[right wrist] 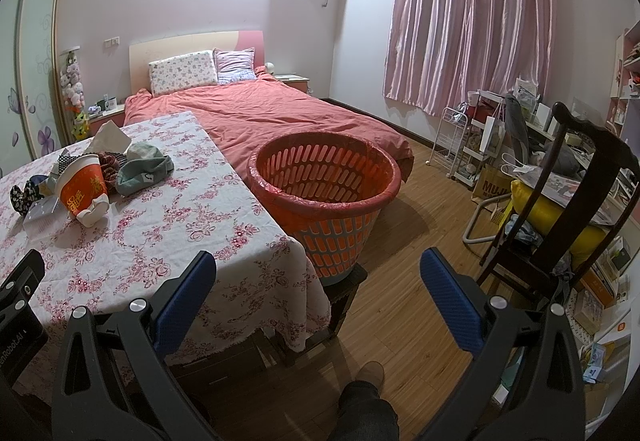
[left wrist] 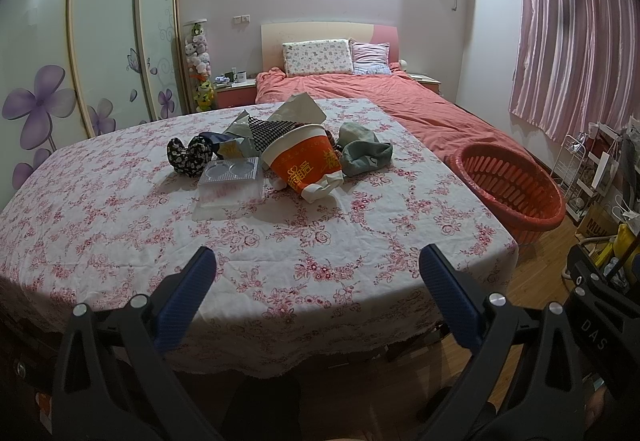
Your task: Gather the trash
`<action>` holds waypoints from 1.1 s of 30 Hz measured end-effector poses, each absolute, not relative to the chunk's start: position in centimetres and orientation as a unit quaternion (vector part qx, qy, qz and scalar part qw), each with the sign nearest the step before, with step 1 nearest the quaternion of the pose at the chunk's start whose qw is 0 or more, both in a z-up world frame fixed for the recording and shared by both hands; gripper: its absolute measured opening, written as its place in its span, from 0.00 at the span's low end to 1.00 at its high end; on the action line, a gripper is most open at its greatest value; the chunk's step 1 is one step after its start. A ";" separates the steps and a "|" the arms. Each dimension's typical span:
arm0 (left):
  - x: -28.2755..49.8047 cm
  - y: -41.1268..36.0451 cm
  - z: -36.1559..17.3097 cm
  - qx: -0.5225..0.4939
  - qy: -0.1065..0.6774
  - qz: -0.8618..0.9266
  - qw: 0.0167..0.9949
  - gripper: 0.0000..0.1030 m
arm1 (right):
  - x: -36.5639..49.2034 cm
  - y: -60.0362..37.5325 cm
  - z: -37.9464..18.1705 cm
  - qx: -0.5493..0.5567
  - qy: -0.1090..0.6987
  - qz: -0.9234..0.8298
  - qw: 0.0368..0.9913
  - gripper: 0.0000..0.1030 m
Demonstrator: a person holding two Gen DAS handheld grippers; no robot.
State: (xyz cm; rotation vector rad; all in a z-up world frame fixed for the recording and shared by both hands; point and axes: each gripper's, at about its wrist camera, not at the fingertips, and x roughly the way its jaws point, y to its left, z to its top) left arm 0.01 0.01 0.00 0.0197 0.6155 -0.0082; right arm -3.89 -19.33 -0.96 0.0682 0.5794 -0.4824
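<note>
A heap of trash lies mid-table on the floral cloth (left wrist: 120,225): an orange and white paper cup (left wrist: 304,157) on its side, a clear plastic tray (left wrist: 232,177), grey-green fabric (left wrist: 366,155), a black patterned cloth (left wrist: 188,155) and crumpled wrappers (left wrist: 298,109). The red slatted basket (right wrist: 324,177) stands on a stool right of the table. My left gripper (left wrist: 318,269) hovers open over the table's near edge, well short of the heap. My right gripper (right wrist: 318,269) is open and empty, in front of the basket, over the table corner and floor. The cup (right wrist: 82,185) shows at far left there.
A bed with a red cover (right wrist: 272,113) runs behind the table and basket. A dark wooden chair (right wrist: 560,209) with a yellow cushion stands at right, with a white rack (right wrist: 456,145) and bags beyond. A person's leg (right wrist: 364,409) and wooden floor lie below.
</note>
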 end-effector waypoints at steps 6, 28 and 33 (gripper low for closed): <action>0.0 0.0 0.0 0.010 0.303 -0.004 0.953 0.96 | -3.8 -19.4 -0.9 0.033 0.283 -0.235 0.929 0.98; 7.3 7.6 -2.2 -0.038 0.341 0.065 0.937 0.96 | 0.2 -17.2 -2.5 0.024 0.311 -0.189 0.931 0.98; 11.8 9.9 -2.8 -0.032 0.344 0.092 0.934 0.96 | 1.6 -16.4 -2.7 0.018 0.320 -0.174 0.931 0.98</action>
